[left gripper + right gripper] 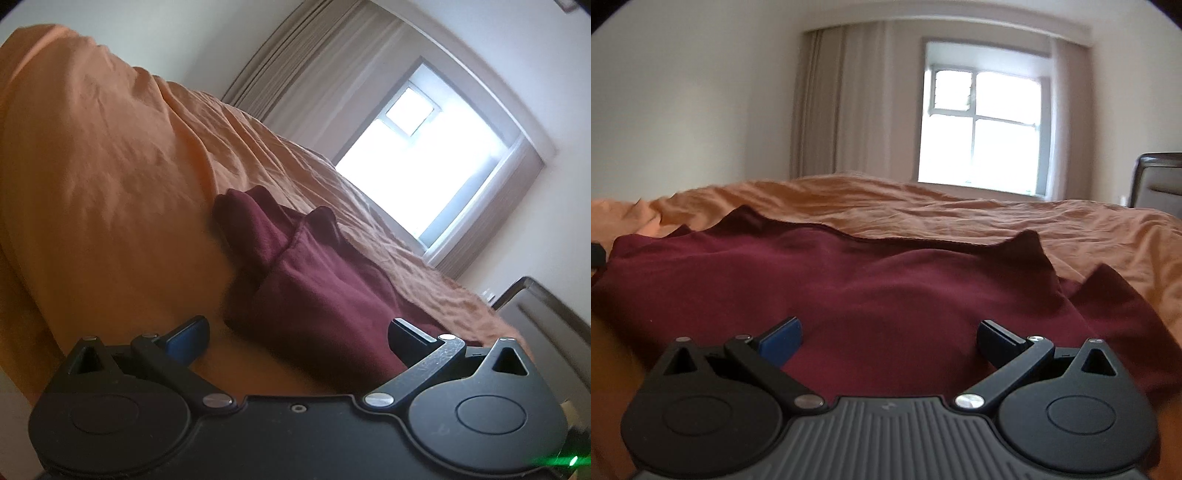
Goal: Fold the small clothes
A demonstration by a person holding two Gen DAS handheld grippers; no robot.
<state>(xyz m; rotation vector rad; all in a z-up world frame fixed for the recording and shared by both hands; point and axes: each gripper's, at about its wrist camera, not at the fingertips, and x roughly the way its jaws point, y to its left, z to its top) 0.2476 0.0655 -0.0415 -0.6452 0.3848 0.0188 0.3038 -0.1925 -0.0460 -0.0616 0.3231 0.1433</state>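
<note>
maroon soft garment (849, 280) lies rumpled on creased orange bedsheet (923, 206); left tool (299, 332) and right tool (890, 332) gape empty.

I am holding my left gripper (297, 334) with jaws spread wide over the maroon garment (314, 280) lying on the orange bedsheet (110, 166).

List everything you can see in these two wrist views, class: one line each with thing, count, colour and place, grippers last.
Garment: one, maroon, lying on the bedsheet, partly folded.
Bedsheet: one, orange, wrinkled, covering the bed.
Window: one, bright, far wall.
Curtains: beige, hanging beside the window.
Headboard: one, dark brown, far right edge.
Left gripper: black, open, at the garment's edge.
Right gripper: black, open, over the garment.
</note>
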